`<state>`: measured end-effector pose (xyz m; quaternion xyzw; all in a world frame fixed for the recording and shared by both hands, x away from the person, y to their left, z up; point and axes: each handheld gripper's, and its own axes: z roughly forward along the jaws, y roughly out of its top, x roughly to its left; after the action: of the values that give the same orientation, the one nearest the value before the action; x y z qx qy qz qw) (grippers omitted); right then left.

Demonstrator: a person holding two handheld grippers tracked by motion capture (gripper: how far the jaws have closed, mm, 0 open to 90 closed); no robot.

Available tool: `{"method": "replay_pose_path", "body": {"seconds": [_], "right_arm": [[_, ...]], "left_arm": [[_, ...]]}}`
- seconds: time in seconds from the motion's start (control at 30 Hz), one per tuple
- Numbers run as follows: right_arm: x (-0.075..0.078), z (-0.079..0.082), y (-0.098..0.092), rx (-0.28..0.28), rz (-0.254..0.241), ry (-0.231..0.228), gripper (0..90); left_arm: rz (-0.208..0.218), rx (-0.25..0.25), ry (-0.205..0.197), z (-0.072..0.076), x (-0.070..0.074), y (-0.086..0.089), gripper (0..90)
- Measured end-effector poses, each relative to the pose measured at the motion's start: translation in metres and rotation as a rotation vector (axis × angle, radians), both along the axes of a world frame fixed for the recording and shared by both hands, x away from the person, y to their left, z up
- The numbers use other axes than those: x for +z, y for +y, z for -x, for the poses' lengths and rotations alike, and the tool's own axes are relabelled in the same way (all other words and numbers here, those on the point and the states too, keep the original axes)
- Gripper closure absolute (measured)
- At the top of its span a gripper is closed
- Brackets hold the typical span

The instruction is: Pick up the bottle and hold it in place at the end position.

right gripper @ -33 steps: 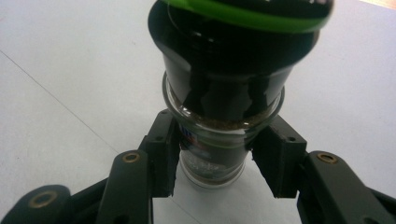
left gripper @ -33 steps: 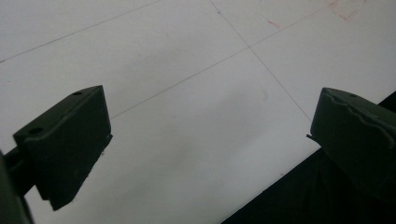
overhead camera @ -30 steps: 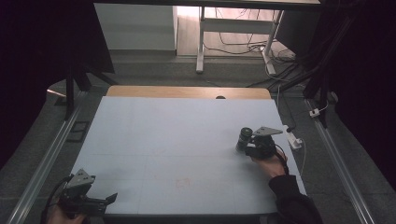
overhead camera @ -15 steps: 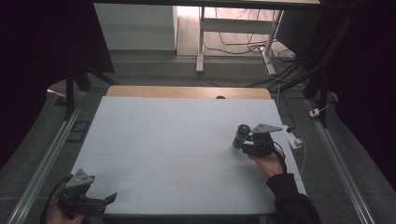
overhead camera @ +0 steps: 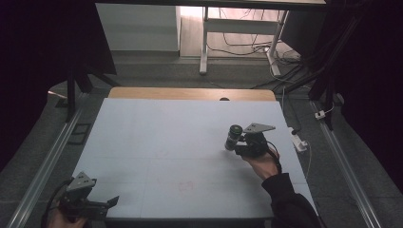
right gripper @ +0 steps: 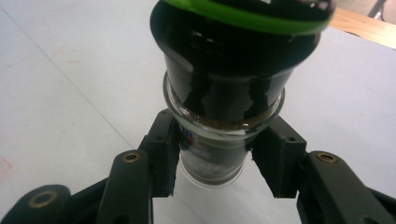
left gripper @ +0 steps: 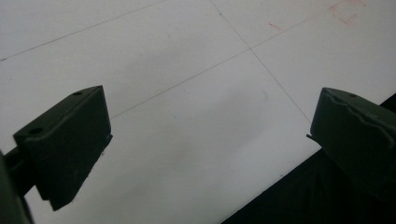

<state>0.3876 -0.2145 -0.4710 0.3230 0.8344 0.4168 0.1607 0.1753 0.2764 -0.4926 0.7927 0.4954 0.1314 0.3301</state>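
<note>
A dim room with dark hangings at both sides surrounds a grey floor [overhead camera: 157,71], on which the legs of a white frame [overhead camera: 204,42] stand at the far end among loose cables [overhead camera: 247,45]. The table [overhead camera: 157,137] takes up the middle of the high view: a pale, nearly white top crossed by faint seam lines and a few reddish marks, with a strip of bare wood [overhead camera: 190,93] along its far edge and a small dark spot [overhead camera: 224,99] on that strip. Metal rails [overhead camera: 52,156] run along the floor on both sides of the table, and a white power strip [overhead camera: 299,141] lies on the floor just off the table's right edge. The left gripper [overhead camera: 97,205] sits at the near left corner of the table, held by a hand low in the high view; in its own view its jaws stand wide apart above the bare tabletop at the edge, pinching nothing. The right gripper [overhead camera: 240,145] is over the right part of the table, held by a hand [overhead camera: 261,164] in a dark sleeve. Its jaws press on the clear glass body of a small jar-like grinder [right gripper: 233,88] with a black upper part and a green ring at its top, which points left in the high view.
</note>
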Motion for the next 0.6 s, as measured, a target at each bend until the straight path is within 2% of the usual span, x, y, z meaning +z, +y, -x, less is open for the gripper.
{"method": "replay_pose_path", "body": {"seconds": [0.6], "right_arm": [[0.002, -0.006, 0.049, 0.069, 0.006, -0.009, 52.6]], "left_arm": [[0.01, -0.004, 0.007, -0.002, 0.0, 0.001, 0.0]]}}
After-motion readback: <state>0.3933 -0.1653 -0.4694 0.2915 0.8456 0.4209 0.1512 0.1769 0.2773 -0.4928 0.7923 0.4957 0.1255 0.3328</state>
